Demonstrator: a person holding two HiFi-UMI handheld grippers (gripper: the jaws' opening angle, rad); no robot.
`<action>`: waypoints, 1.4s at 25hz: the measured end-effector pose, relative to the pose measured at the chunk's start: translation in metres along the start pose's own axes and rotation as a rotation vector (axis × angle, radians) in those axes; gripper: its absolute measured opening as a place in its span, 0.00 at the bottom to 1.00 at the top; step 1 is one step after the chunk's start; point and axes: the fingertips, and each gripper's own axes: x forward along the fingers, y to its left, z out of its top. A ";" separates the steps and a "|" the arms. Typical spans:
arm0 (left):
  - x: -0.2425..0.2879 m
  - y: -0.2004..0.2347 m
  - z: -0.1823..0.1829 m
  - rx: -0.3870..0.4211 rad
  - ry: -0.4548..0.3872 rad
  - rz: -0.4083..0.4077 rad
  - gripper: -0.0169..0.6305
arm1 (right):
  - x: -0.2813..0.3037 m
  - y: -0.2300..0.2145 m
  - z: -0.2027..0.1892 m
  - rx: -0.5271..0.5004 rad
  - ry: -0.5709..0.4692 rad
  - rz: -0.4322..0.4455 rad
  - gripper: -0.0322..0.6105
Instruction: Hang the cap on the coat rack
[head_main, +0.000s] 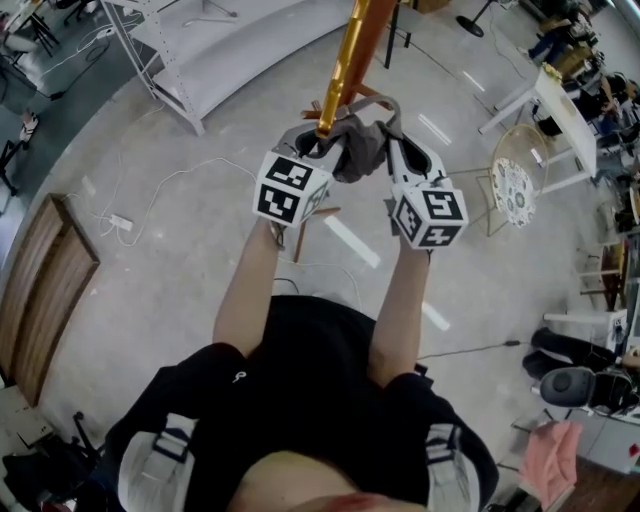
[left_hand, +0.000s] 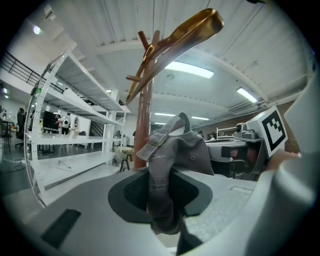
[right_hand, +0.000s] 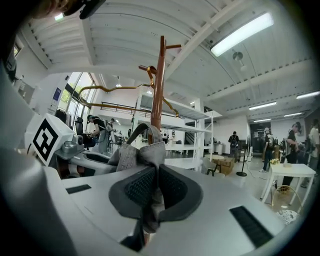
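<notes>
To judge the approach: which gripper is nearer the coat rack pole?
The left gripper: its jaws sit beside the pole; the right gripper holds the cap farther aside.

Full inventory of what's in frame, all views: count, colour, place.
cap: 1, grey, gripped by both grippers, near the rack
coat rack: 1, brown, straight ahead
shelving: 1, white, left of rack
table: 1, white, right
chair: 1, pale round seat, beside table
wood panel: 1, brown, floor far left
power strip: 1, white, floor left, cabled
cloth: 1, pink, lower right
left gripper: 1, grey, shut on cap
right gripper: 1, grey, shut on cap
arms: 2, bare, behind grippers
</notes>
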 end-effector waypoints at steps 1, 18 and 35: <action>0.002 0.005 -0.004 -0.013 0.009 0.008 0.15 | 0.005 0.001 -0.003 0.001 0.008 0.015 0.05; 0.019 0.044 -0.025 -0.068 0.068 0.078 0.15 | 0.053 0.001 -0.015 -0.006 0.036 0.082 0.05; 0.016 0.042 -0.075 -0.074 0.250 0.070 0.27 | 0.057 0.001 -0.027 0.037 0.017 0.085 0.21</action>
